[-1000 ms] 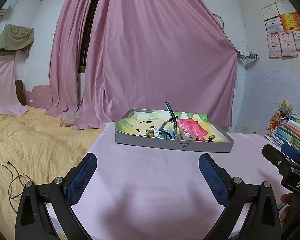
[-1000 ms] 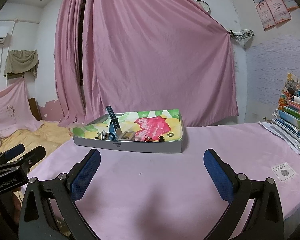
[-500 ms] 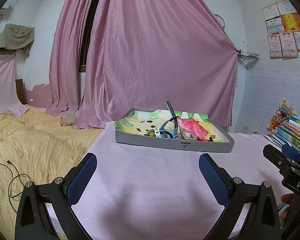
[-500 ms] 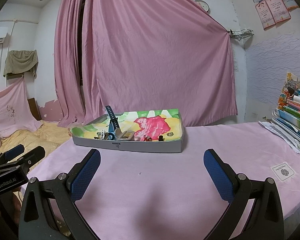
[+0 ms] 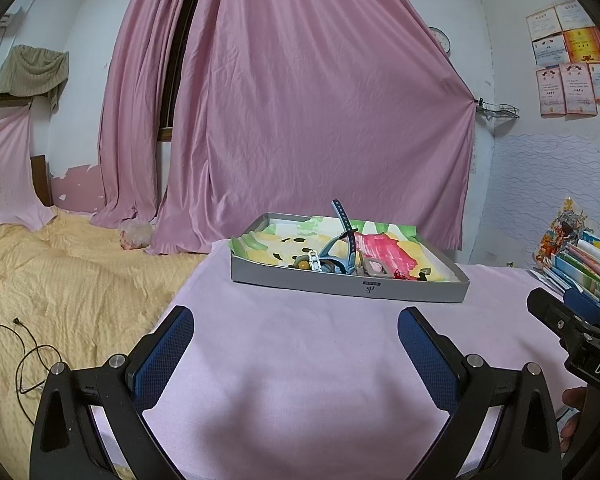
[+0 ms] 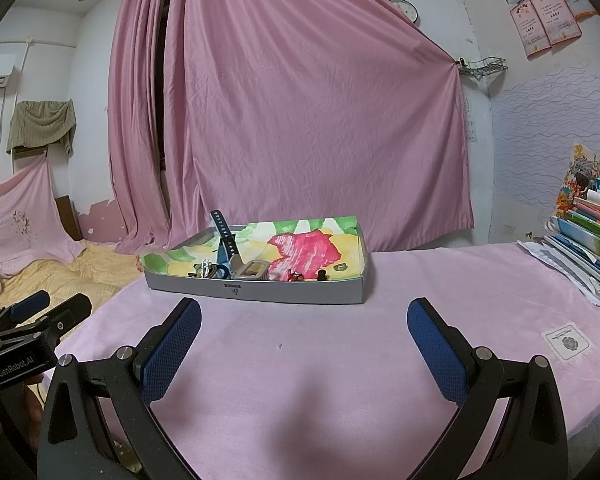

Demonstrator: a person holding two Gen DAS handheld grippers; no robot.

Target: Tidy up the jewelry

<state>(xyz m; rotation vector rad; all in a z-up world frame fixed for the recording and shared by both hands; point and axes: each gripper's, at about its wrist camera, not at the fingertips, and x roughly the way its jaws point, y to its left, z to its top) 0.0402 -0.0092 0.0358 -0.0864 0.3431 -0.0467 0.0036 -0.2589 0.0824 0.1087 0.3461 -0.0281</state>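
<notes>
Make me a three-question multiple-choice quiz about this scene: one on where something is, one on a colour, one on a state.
1. Where does the blue watch lie?
A. On the pink tablecloth
B. In the grey tray
C. On the book pile

2. What colour are the fingertip pads of the right gripper?
A. Blue
B. Red
C. White

3. What state is the left gripper in?
A. Shut on a ring
B. Shut on nothing
C. Open, holding nothing

Answers:
1 B: the watch sits among small pieces inside the grey tray, one strap sticking up.
2 A: both pads are blue.
3 C: its fingers stand wide apart over bare pink tablecloth.
</notes>
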